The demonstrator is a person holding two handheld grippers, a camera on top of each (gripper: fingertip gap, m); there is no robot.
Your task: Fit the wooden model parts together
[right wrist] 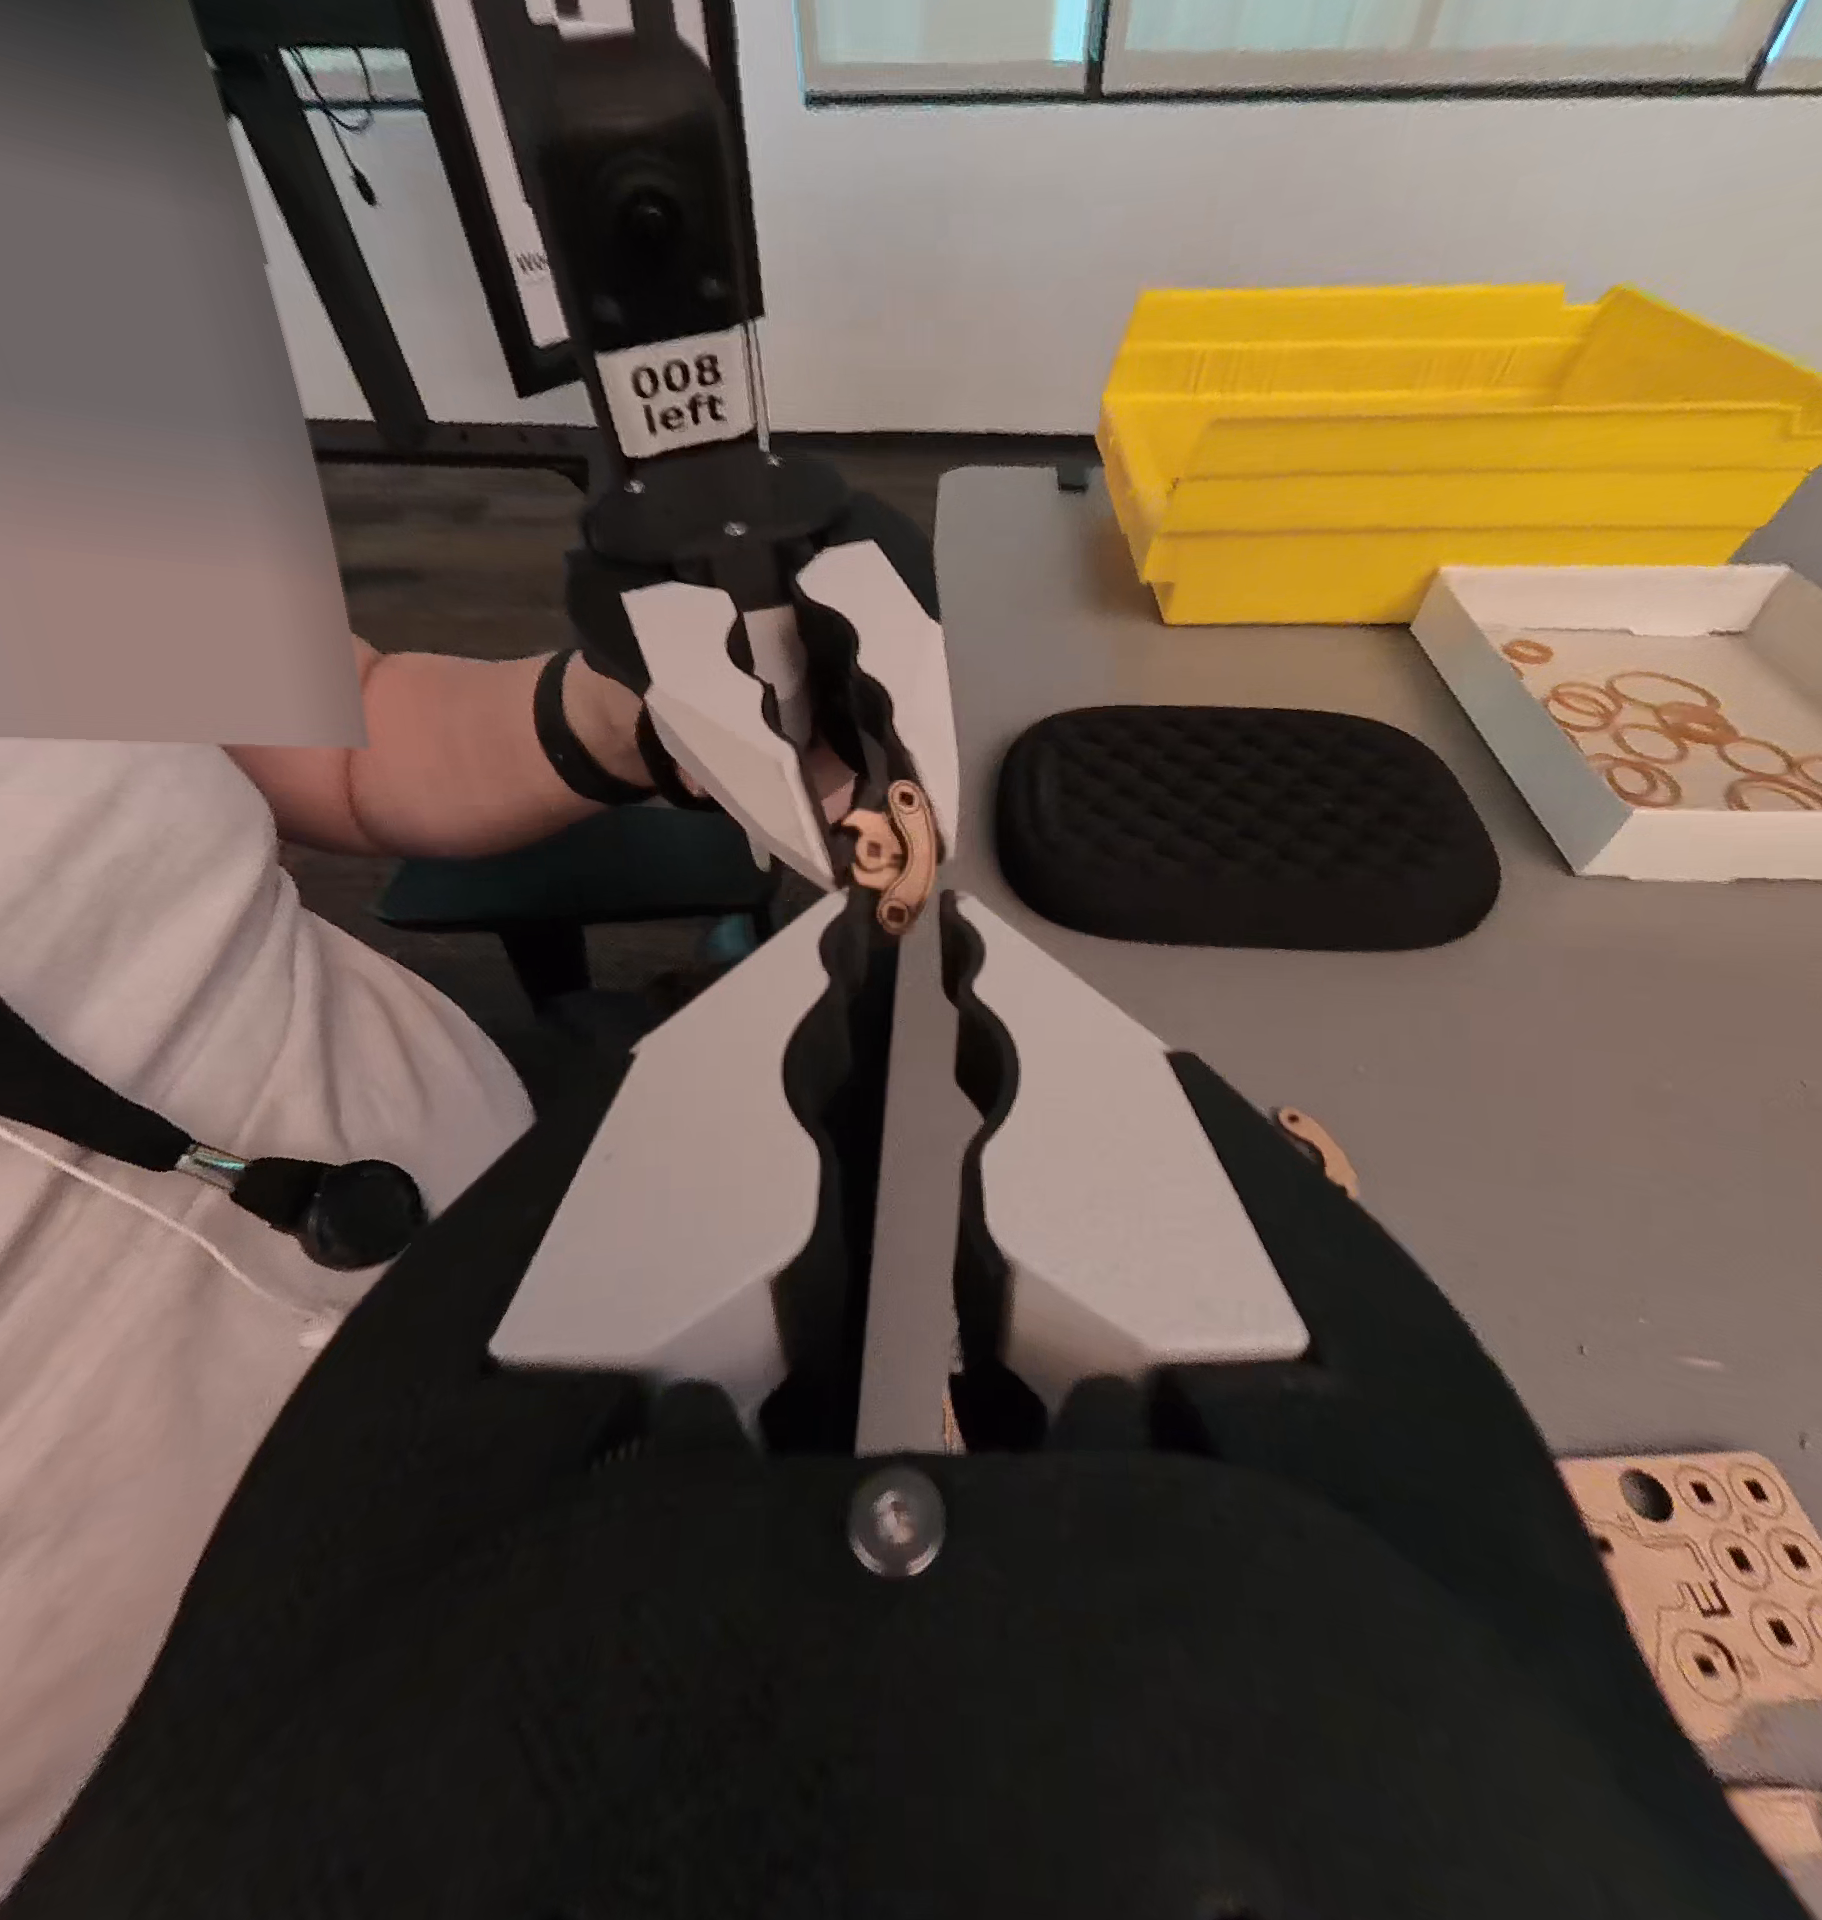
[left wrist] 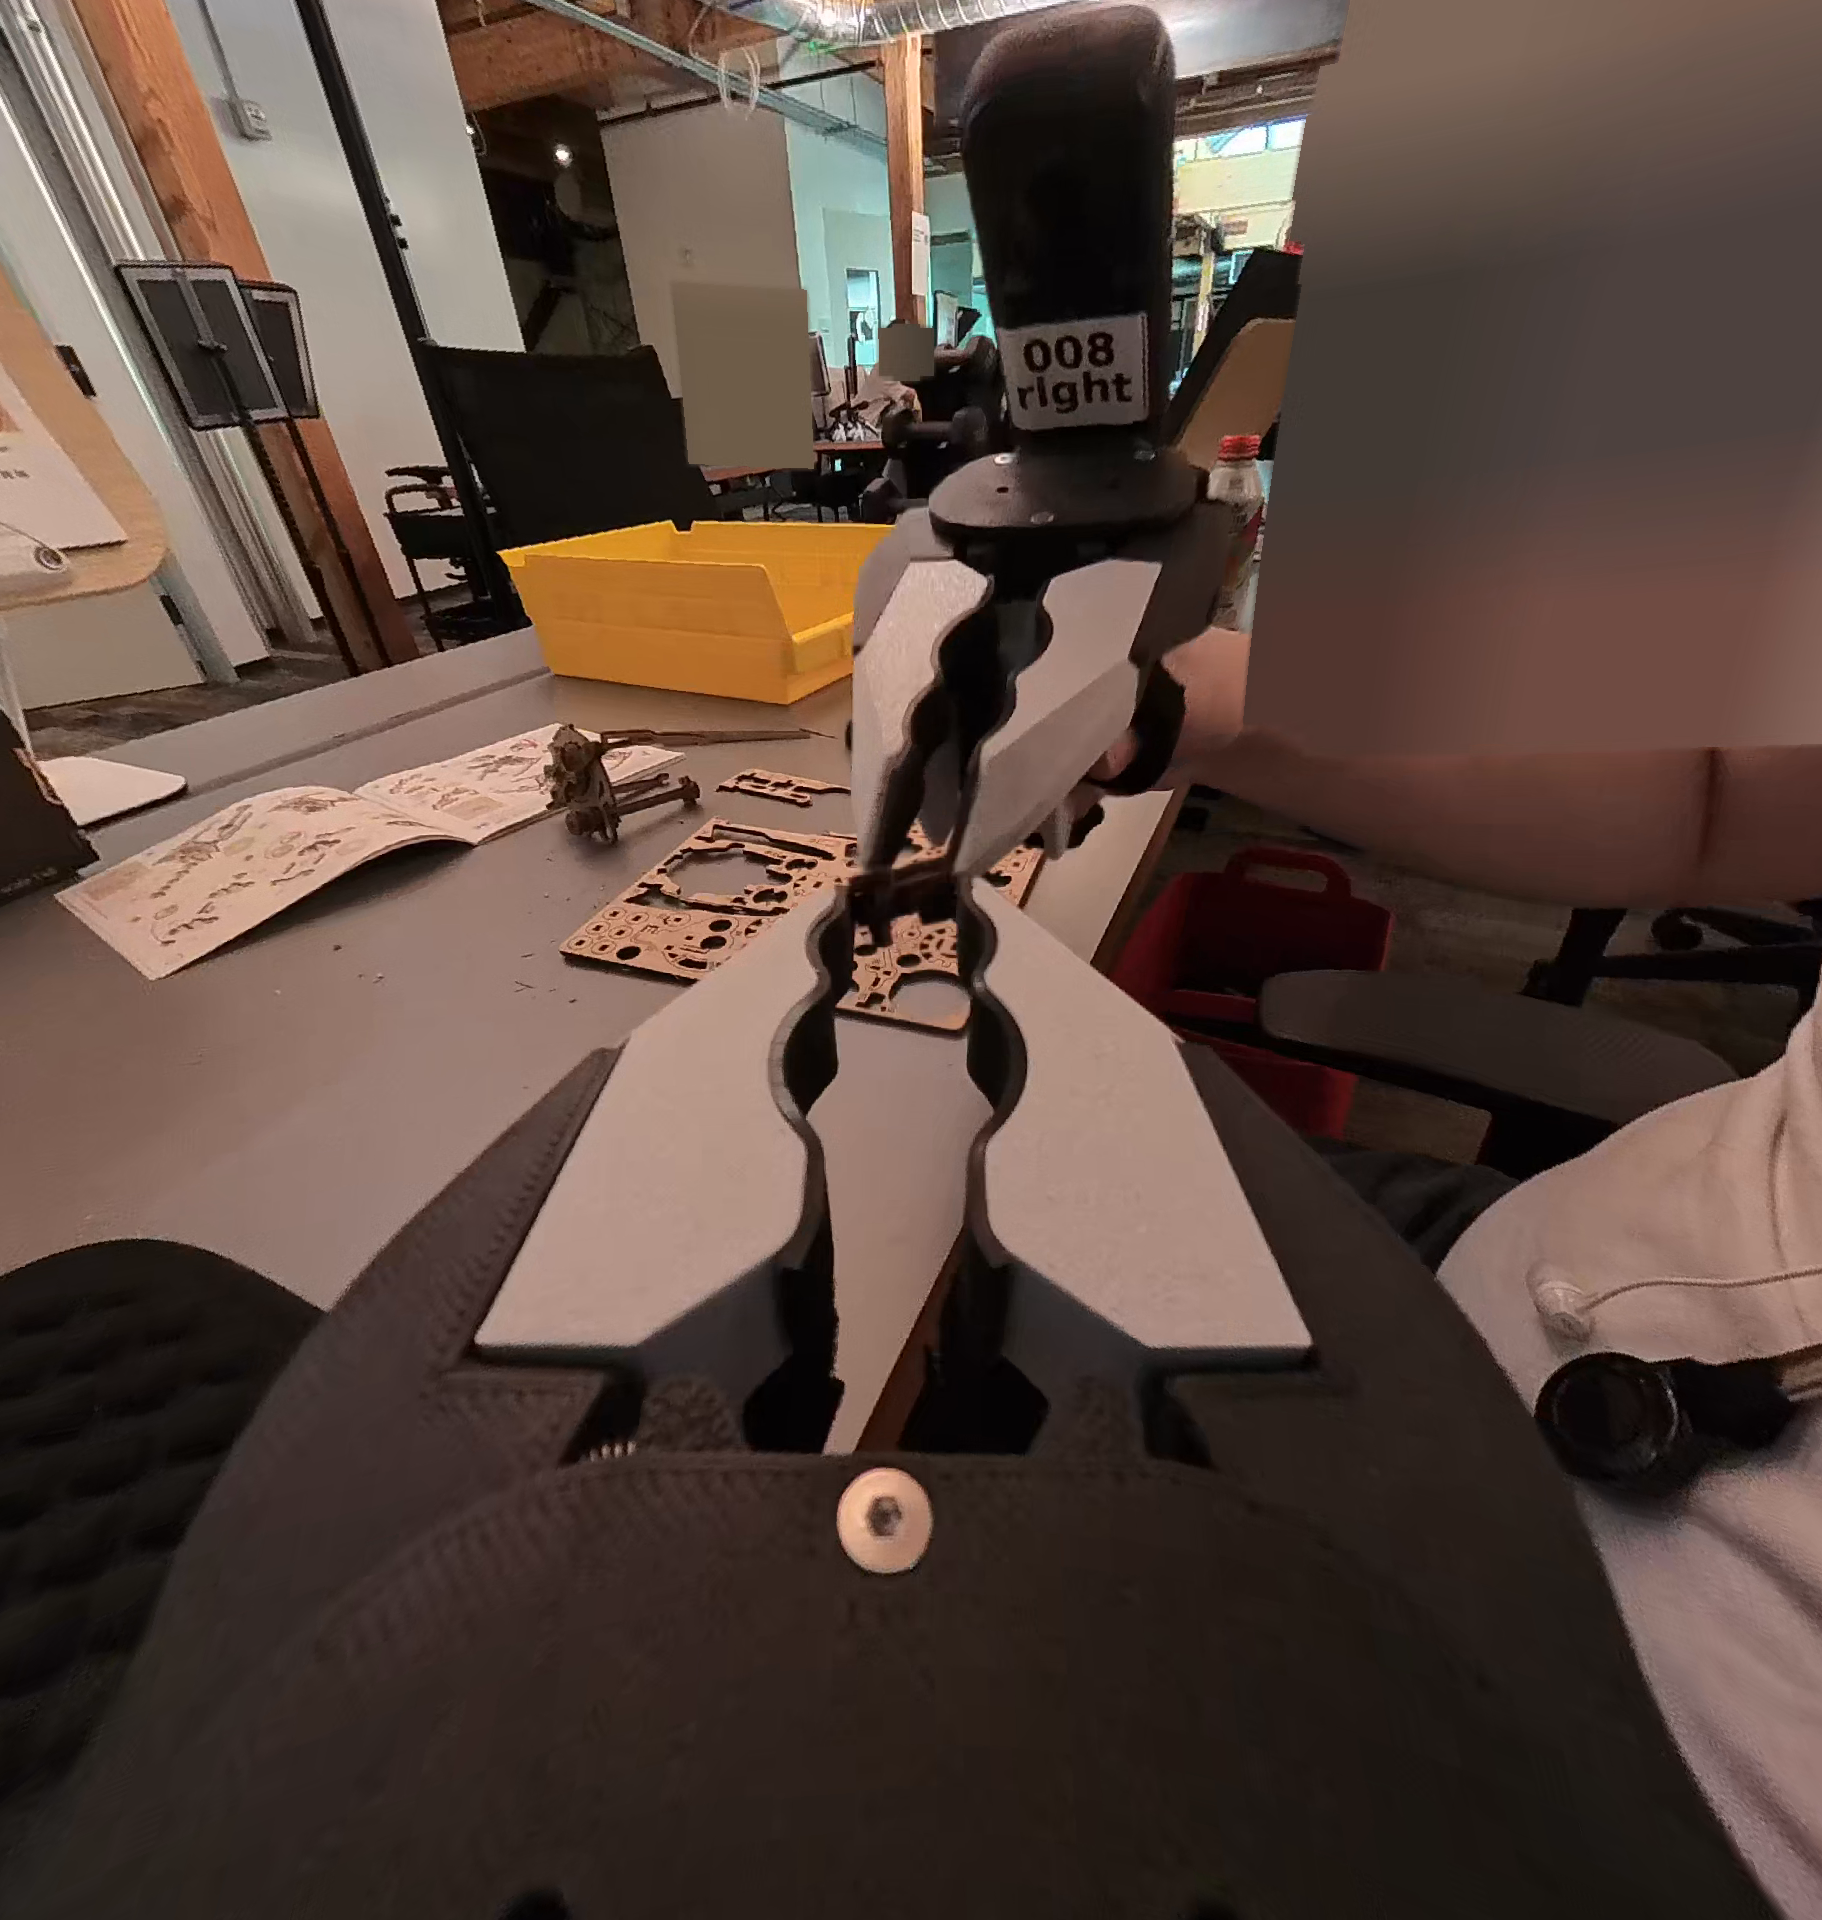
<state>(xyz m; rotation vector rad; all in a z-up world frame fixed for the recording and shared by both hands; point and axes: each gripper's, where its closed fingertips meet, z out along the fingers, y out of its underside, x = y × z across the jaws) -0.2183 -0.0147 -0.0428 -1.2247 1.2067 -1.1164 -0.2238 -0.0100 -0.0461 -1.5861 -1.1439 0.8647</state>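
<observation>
At frame centre we saw the left gripper (right wrist: pixel 865 862) pinching a pale, curved, holed wooden part (right wrist: pixel 894 854); the right gripper (right wrist: pixel 896 909) stood slightly parted beside it.

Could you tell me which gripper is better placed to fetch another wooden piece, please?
Probably right. The left gripper is shut on the curved wooden part, while a loose wooden piece lies on the table beside the right gripper.

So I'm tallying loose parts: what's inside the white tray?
The white tray holds a scatter of thin wooden rings. Its far right end runs out of frame, so anything there cannot be seen.
</observation>
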